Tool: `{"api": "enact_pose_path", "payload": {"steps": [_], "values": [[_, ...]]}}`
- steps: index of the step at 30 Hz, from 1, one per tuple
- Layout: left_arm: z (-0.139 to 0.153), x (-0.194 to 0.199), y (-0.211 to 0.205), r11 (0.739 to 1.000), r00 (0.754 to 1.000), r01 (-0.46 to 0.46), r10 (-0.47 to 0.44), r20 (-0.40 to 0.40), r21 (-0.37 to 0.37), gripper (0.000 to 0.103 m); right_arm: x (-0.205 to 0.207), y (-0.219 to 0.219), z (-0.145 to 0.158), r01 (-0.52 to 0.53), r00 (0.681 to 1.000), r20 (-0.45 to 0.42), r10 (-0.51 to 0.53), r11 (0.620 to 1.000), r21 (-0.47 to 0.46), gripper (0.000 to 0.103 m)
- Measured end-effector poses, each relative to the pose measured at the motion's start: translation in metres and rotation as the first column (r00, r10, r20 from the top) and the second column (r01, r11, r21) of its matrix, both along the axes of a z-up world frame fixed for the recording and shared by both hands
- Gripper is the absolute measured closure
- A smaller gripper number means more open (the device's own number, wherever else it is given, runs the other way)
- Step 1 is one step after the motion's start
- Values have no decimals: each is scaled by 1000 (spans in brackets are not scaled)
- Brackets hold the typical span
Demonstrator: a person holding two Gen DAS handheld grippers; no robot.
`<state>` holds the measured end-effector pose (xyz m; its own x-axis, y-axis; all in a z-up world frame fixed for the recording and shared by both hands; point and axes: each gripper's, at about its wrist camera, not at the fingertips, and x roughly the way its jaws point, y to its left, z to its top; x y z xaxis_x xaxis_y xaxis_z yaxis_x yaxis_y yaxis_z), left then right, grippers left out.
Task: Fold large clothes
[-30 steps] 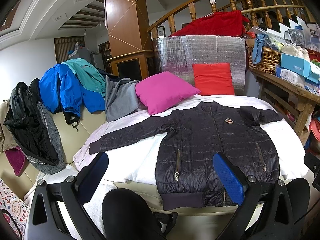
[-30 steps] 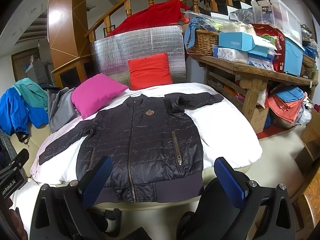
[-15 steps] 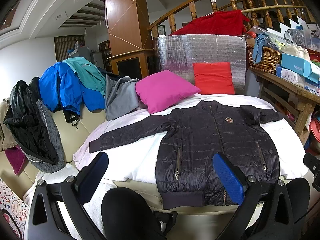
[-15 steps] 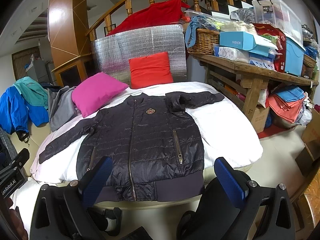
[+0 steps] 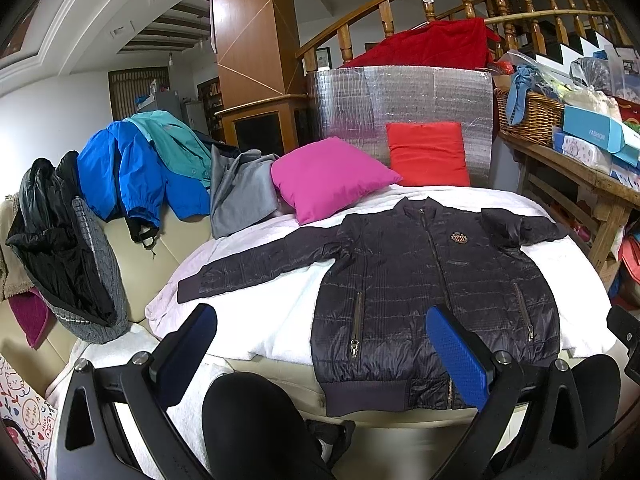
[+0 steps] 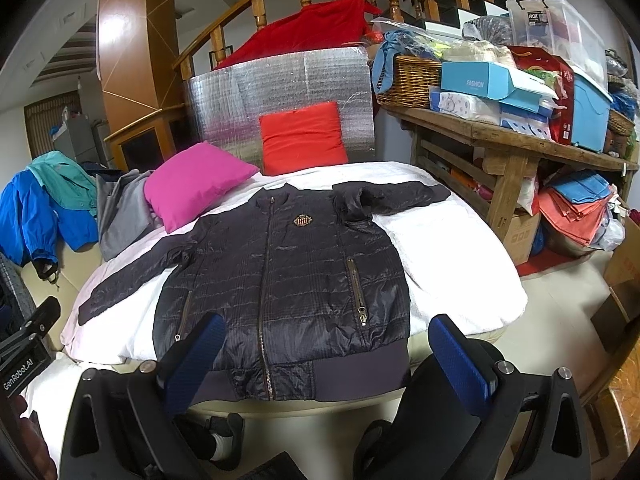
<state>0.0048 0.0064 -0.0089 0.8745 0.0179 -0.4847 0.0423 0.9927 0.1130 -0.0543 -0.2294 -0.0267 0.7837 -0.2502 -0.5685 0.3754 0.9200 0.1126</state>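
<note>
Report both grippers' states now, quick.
Left gripper: open, holding nothing, hanging short of the black puffer jacket.
Right gripper: open, holding nothing, above the jacket's hem.

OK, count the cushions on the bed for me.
2. The pink cushion lies at the head of the bed on the left, just off the black jacket's shoulder. The red cushion stands upright against the silver panel behind. Others could be hidden.
</note>
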Motion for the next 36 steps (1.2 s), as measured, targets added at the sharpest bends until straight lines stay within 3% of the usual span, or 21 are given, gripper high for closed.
{"api": "enact_pose_path", "payload": {"steps": [25, 29, 32, 36], "values": [[-9, 25, -3, 1000, 998, -10, 10, -54, 5, 0, 23, -12, -11, -1, 999, -35, 2, 1000, 29, 0], [-20, 67, -8, 999, 988, 35, -39, -149, -32, 0, 45, -41, -13, 5, 999, -32, -2, 996, 88, 0], [-48, 129, -16, 996, 954, 51, -70, -291, -73, 0, 68, -81, -16, 20, 1000, 9, -22, 985, 172, 0], [-104, 224, -29, 999, 902, -10, -14, -431, -52, 0, 115, -165, -35, 40, 993, 86, -77, 931, 363, 0]]}}
